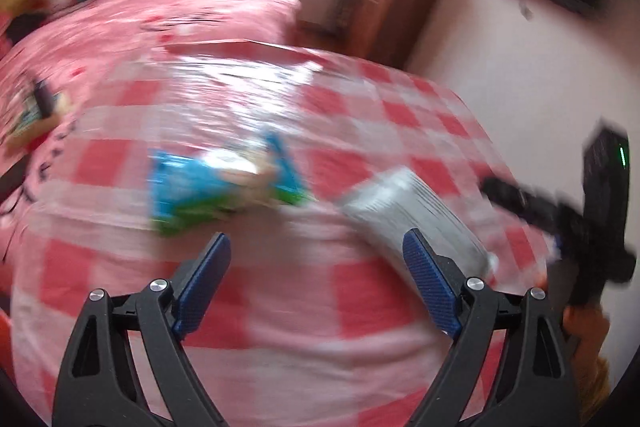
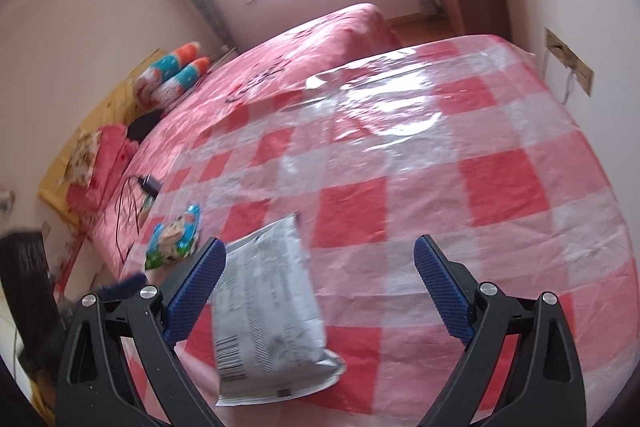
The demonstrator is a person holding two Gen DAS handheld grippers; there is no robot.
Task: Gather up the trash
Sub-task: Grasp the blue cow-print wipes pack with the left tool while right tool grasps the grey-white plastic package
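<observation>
Through my left wrist camera, badly blurred, my left tongs (image 1: 316,259) gape wide with nothing between them above the red-checked cloth (image 1: 360,291), the blue-green snack wrapper (image 1: 224,183) just ahead and the silver packet (image 1: 416,211) off to the right. Through my right wrist camera, my right tongs (image 2: 320,267) also stand released over the cloth, the silver packet (image 2: 268,311) lying flat between the fingers near the left one, ungripped, with the wrapper (image 2: 176,235) further left.

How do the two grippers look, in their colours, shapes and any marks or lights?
Both are alike. The left gripper and the right gripper each have two black plastic arms with triangular cut-outs, round silver pivot bolts, and blue fingers with a fine dimpled texture. In the left wrist view the right gripper's black body shows a small green light. No sleeve is clearly visible.
</observation>
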